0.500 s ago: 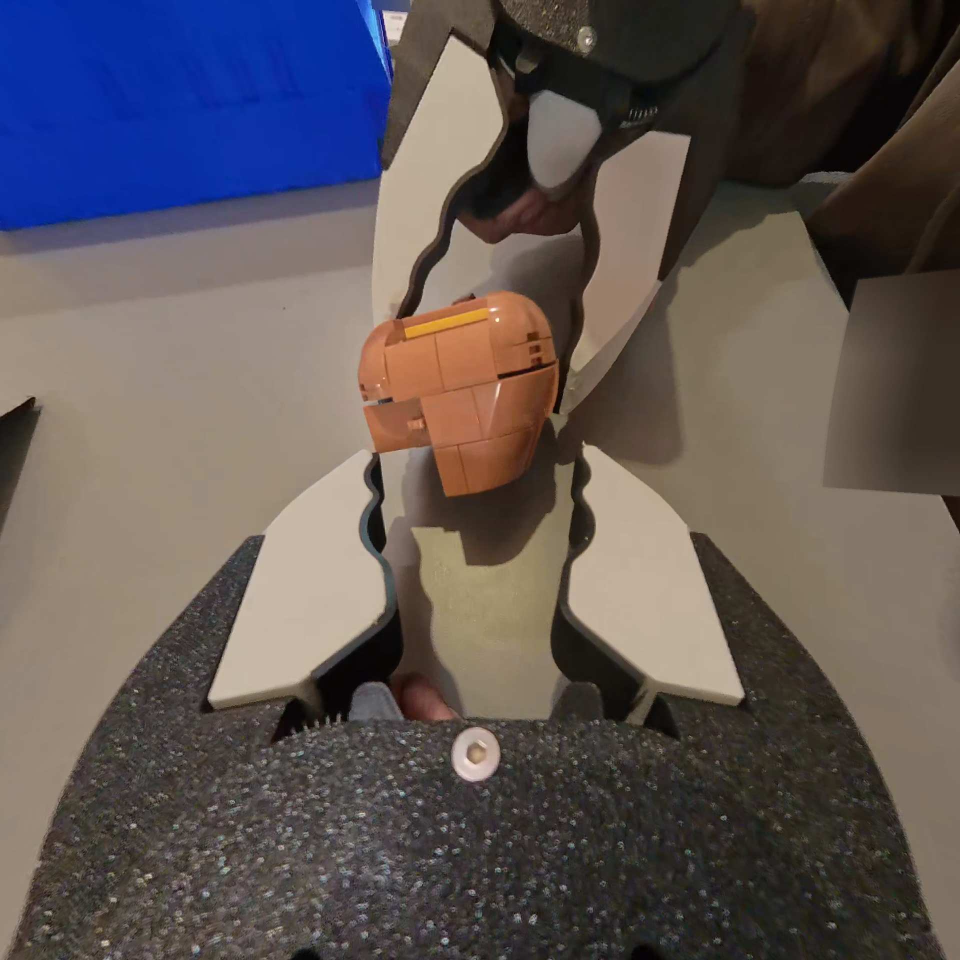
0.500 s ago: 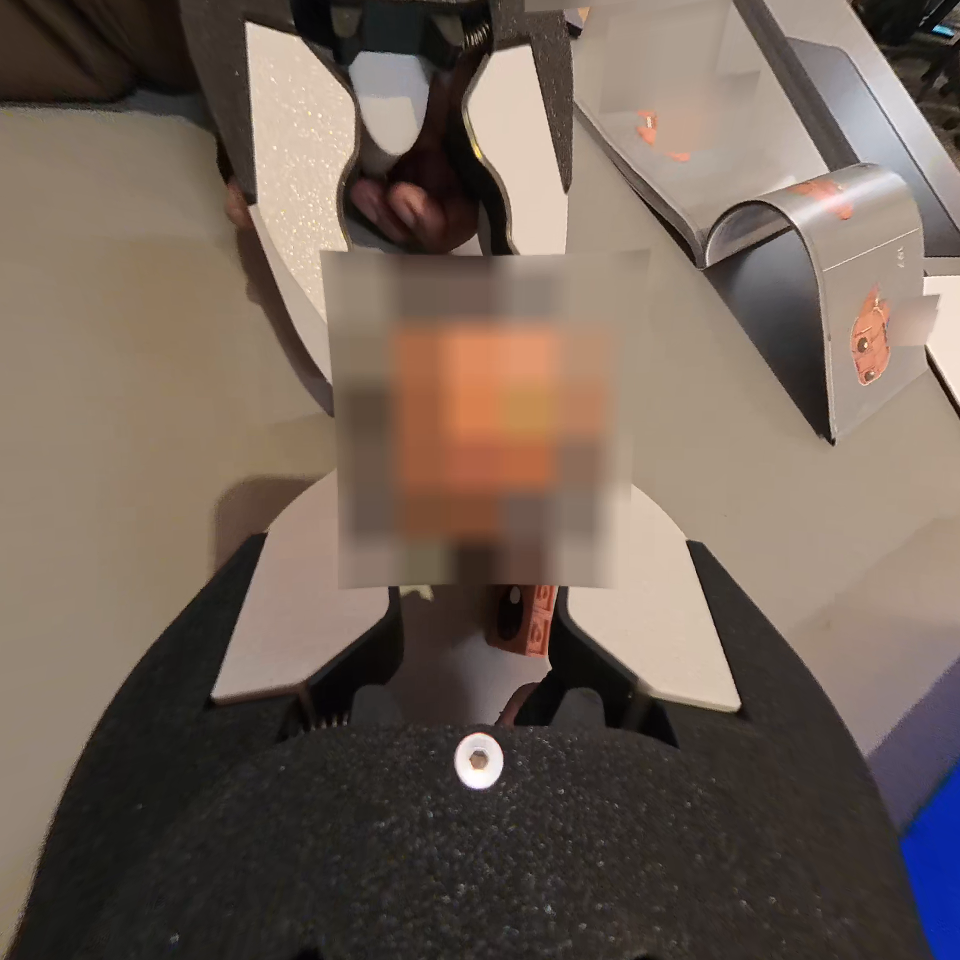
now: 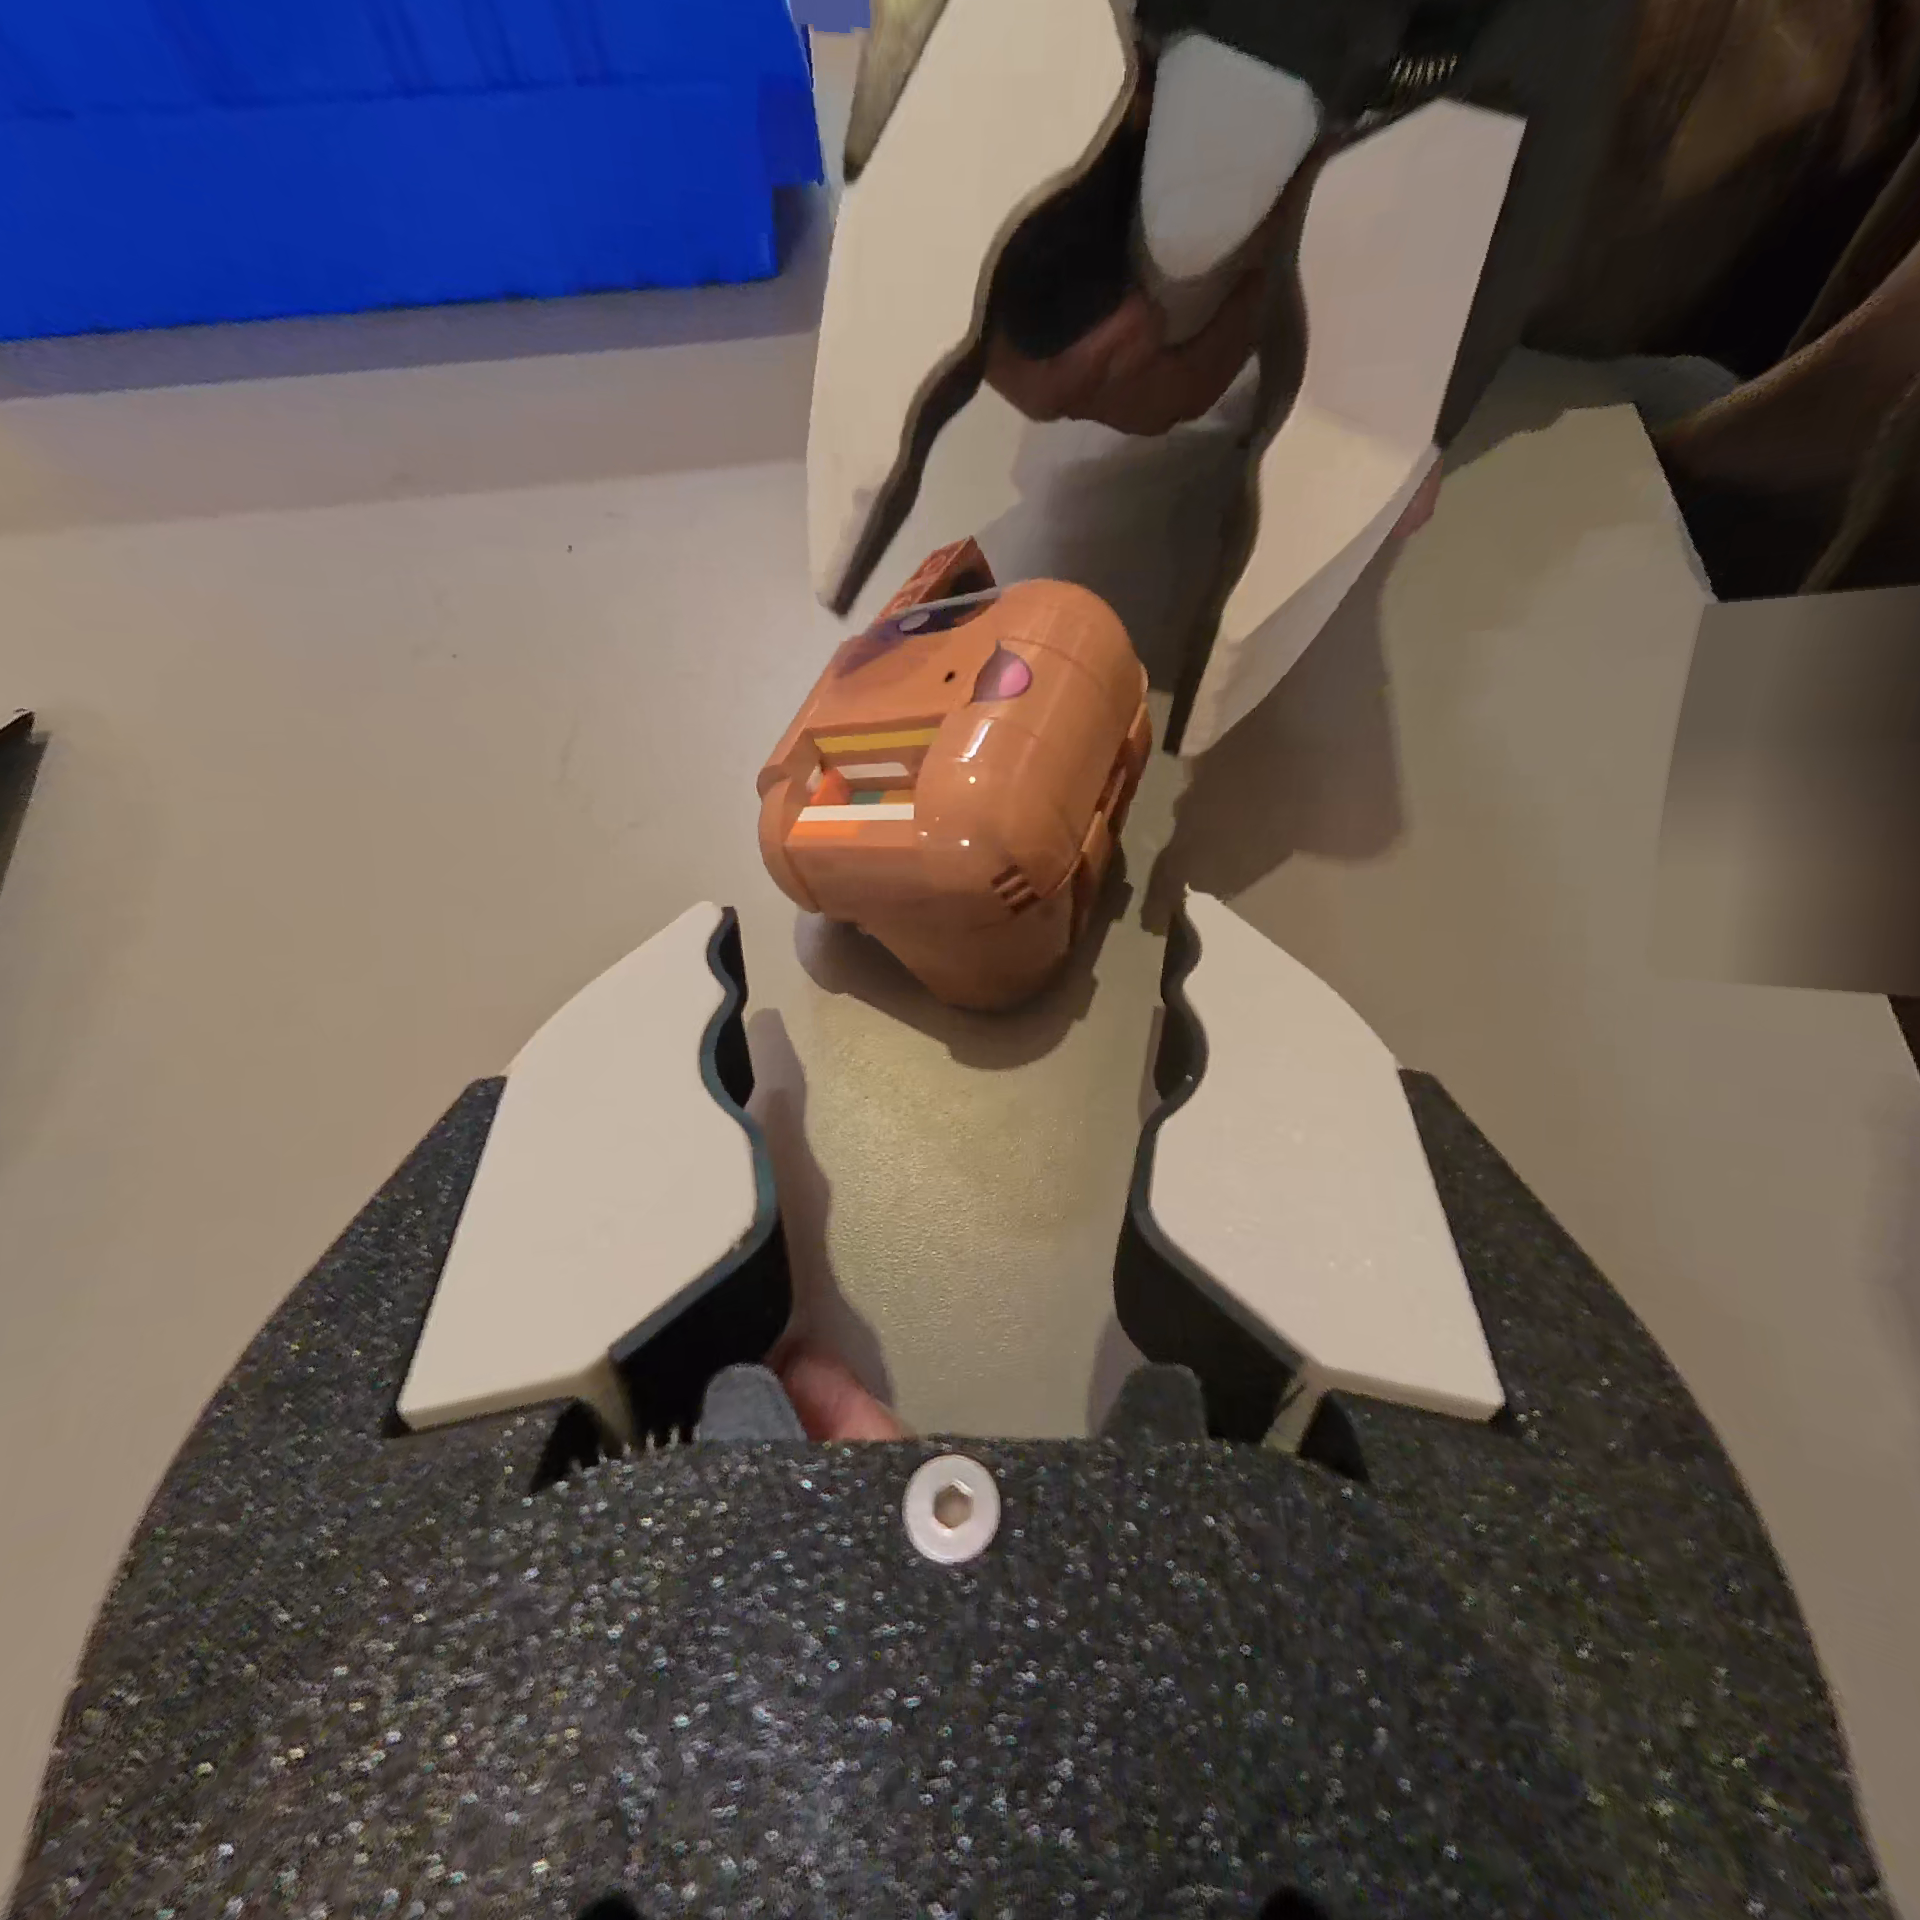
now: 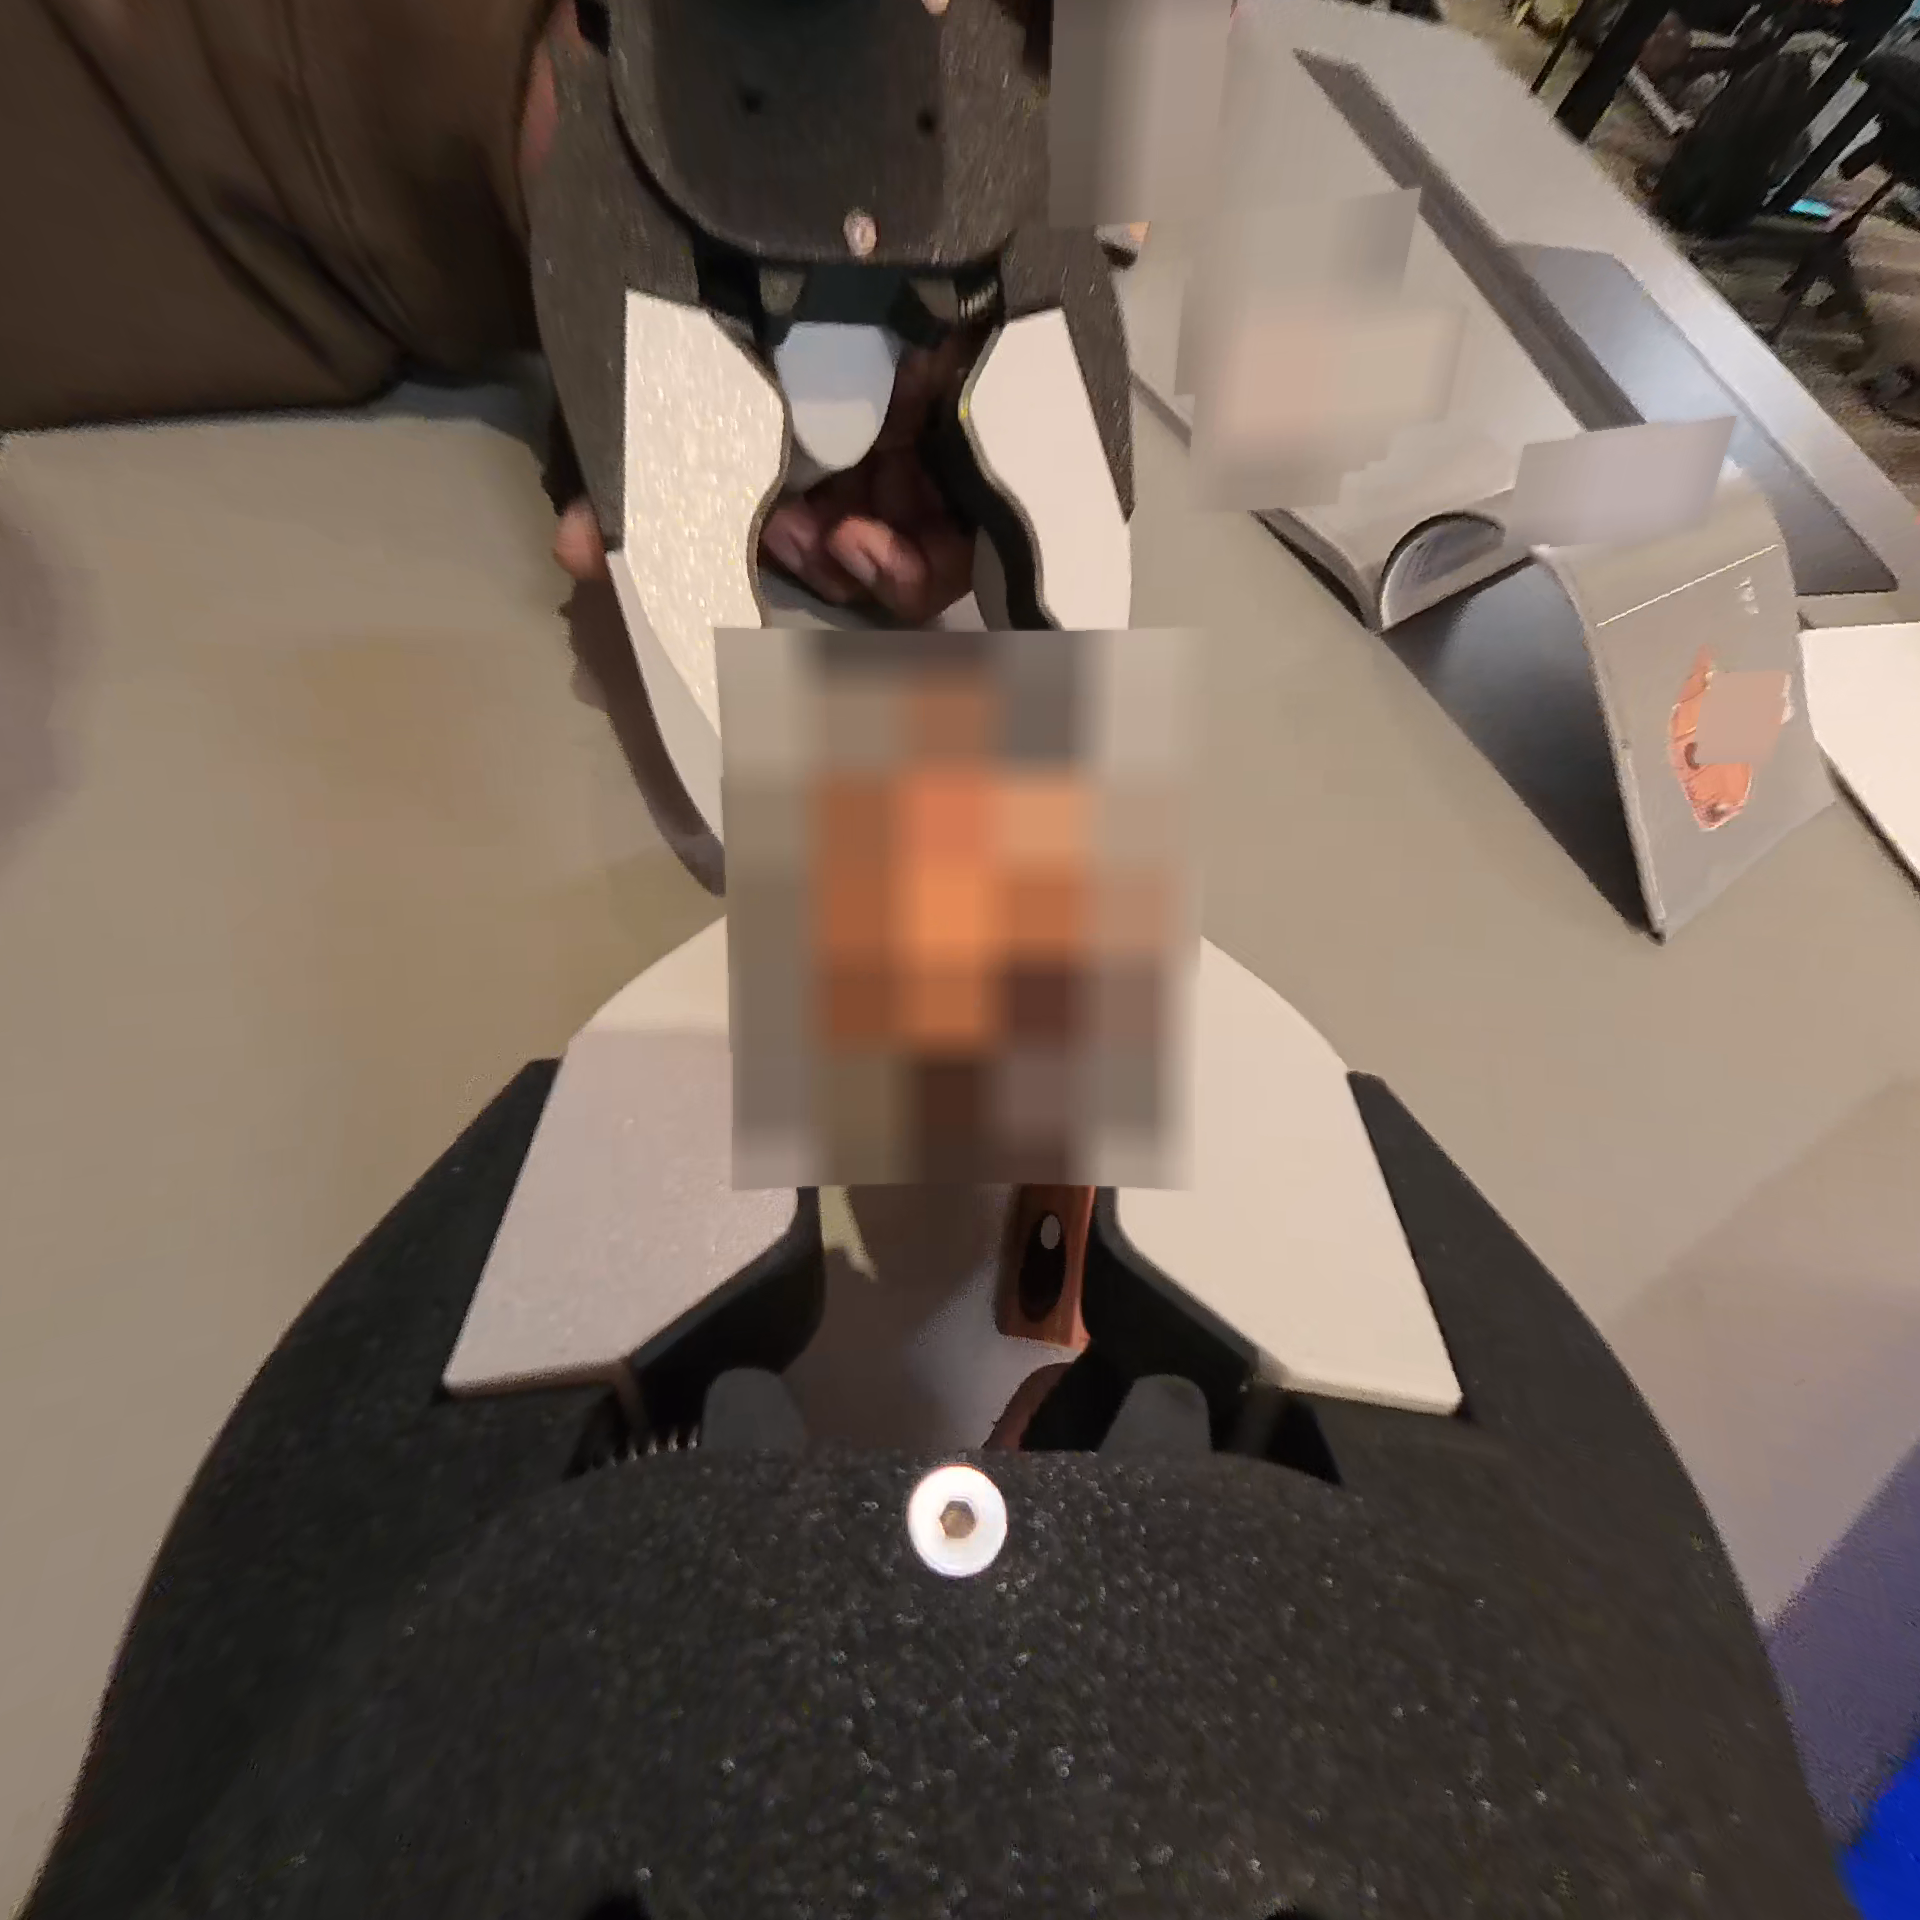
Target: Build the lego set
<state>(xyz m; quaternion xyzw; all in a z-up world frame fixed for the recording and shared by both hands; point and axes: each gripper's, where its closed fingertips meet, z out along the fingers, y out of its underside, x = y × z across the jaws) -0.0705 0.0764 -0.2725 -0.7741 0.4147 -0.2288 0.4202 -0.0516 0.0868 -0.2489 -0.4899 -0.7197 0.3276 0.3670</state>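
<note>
Currently the orange Lego model (image 3: 956,800), a rounded block-built assembly, rests on the grey table (image 3: 312,831) and serves as the reference point for everything else. On its near face a recess exposes yellow, white and green plates.

Left gripper (image 3: 951,935): positioned just short of the model, fingers spread wide, nothing between them. The fingertips flank the model's near lower corner; whether they touch it cannot be told.

Right gripper (image 3: 1023,634): positioned on the far side of the model, tilted down toward it, fingers spread wide. Its own view shows a small brown Lego piece (image 4: 1044,1278) lying against the inner face of its right finger (image 4: 1247,1195), well back from the tip. Whether the piece is clamped cannot be told, because the mosaic patch hides the fingertips in that view. In the left wrist view, a brown piece shows at the model's far top edge.

Beyond the model and to its left stands a blue bin (image 3: 395,156). In the right wrist view, an open instruction booklet (image 4: 1662,665) lies on the table, well apart from the model.
</note>
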